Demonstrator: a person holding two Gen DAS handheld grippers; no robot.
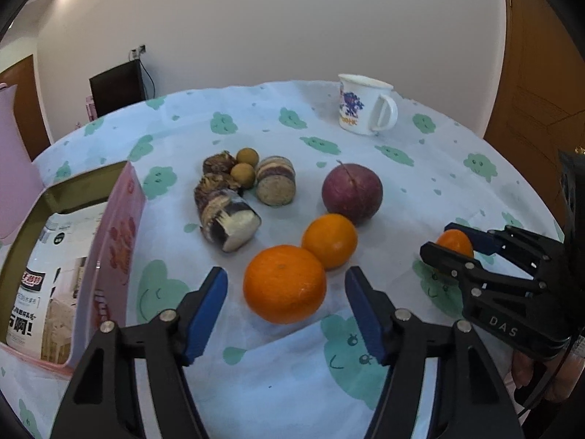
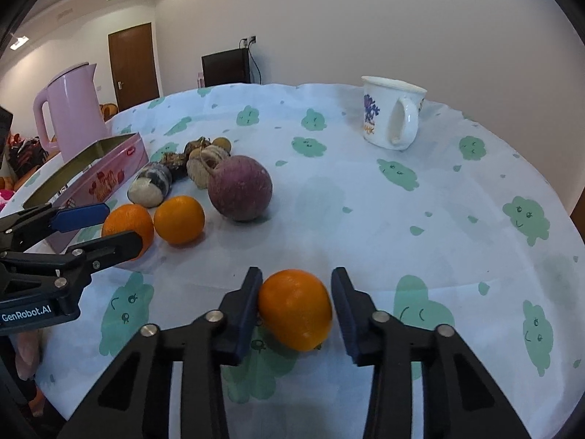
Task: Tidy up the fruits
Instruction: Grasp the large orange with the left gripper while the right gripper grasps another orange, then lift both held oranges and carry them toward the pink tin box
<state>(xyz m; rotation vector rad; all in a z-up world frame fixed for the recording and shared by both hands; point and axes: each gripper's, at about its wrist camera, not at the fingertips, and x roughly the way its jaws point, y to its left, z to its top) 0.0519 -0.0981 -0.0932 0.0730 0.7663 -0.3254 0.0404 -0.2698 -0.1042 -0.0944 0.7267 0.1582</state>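
L claw (image 1: pixel 285 303): jaws apart, straddling the big orange (image 1: pixel 284 283) on the worktop (image 1: pixel 256 117). Gaps show both sides in the L wrist view, so pads not on the skin yet; fruit sits dead ahead, centred btw the fingers. R wrist view agrees: blue pad one side, black finger in front, fruit btw them.

R claw (image 2: pixel 296 311): jaws round the lone orange (image 2: pixel 295 309), which lies apart from the rest, nearer the worktop edge. One pad touches the fruit; the other shows a thin gap. Reads as nearly clamped, not fully; can't call it gripped.

Key relation: each claw has its own orange straight ahead, no crossing needed. Second orange (image 1: pixel 329 239) touches the big one on its far side, so the L lift should prob go straight up to avoid a nudge. Oranges round, no long axis to mind. Purple round fruit (image 1: pixel 352 192) just beyond; brown cut pieces (image 1: pixel 228 219) and two small tan fruits (image 1: pixel 245 166) w/ them further L.

Likely target, a judgement: the open pink tin (image 1: pixel 120 234) on the L, nearer the L claw.

Writing: "DAS" on the R claw body; "GenRobot.AI" on the L claw body. Packet inside the tin has Chinese print, not legible to me. Mug (image 1: pixel 362 106) has a blue figure + orange characters, unreadable. Pink kettle (image 2: pixel 69 113) behind the tin, no label seen.
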